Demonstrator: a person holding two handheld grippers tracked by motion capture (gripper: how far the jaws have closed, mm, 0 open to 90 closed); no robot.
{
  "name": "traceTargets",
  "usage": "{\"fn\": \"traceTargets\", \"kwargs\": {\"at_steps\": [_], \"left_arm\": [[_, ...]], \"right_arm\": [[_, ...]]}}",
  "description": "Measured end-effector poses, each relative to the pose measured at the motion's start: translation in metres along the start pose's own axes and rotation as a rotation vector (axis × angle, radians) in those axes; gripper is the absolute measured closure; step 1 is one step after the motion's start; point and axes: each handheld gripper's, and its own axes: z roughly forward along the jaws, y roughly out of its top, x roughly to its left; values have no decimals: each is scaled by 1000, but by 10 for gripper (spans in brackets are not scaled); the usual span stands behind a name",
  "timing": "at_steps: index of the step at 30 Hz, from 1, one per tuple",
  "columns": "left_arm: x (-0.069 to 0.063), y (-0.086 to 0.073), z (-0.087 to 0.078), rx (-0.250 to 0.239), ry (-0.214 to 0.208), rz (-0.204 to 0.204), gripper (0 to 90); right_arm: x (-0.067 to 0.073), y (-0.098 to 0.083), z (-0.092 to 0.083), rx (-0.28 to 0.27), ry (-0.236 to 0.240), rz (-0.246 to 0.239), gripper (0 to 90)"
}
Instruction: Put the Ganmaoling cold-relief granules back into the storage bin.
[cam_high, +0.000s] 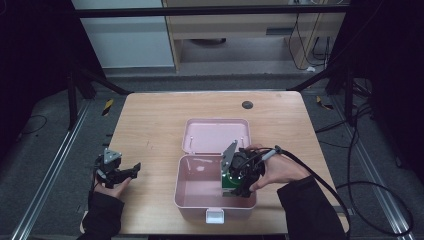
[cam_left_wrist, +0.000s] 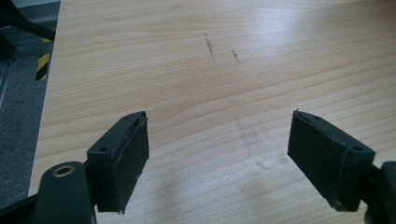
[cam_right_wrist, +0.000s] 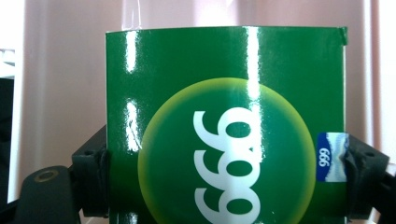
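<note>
The right gripper (cam_right_wrist: 224, 186) has its jaws pinching a glossy green box (cam_right_wrist: 224, 116) by its two side faces — white numerals on a yellow-green disc face the camera, with a small blue label at one edge. In the high view that gripper (cam_high: 241, 187) is tipped down into the open pink case (cam_high: 192, 192), and the green box (cam_high: 230, 184) is inside the case near its right wall. The left gripper (cam_left_wrist: 217, 163) has its jaws spread wide with nothing between them, over bare wood.

The pink case stands toward the near edge of the pale wooden bench (cam_high: 150, 125), a little right of centre, its lid (cam_high: 215, 135) lying flat behind it and a white latch (cam_high: 215, 215) at its front. A dark round spot (cam_high: 247, 104) lies near the far edge. Around the bench are grey floor, dark frame bars and loose cables.

The right hand (cam_high: 277, 170) grips its tool from the right, cable trailing off over the sleeve; the left hand (cam_high: 112, 187) rests at the near left edge — its gripper (cam_high: 131, 171) pointing toward the case.
</note>
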Motion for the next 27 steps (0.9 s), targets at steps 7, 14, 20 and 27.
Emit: {"fn": "traceTargets", "kwargs": {"at_steps": [7,14,20,27], "left_arm": [[0,0,0,3,0,2,197],[1,0,0,1,2,0,197],[-1,0,1,2,0,3,197],[0,0,0,3,0,2,201]], "right_arm": [[1,-6,8,7,6,3,152],[-1,-9,19,22,13,12,147],[-2,-12,25,35,20,19,137],[-3,-14,12,-14,6,23,121]]}}
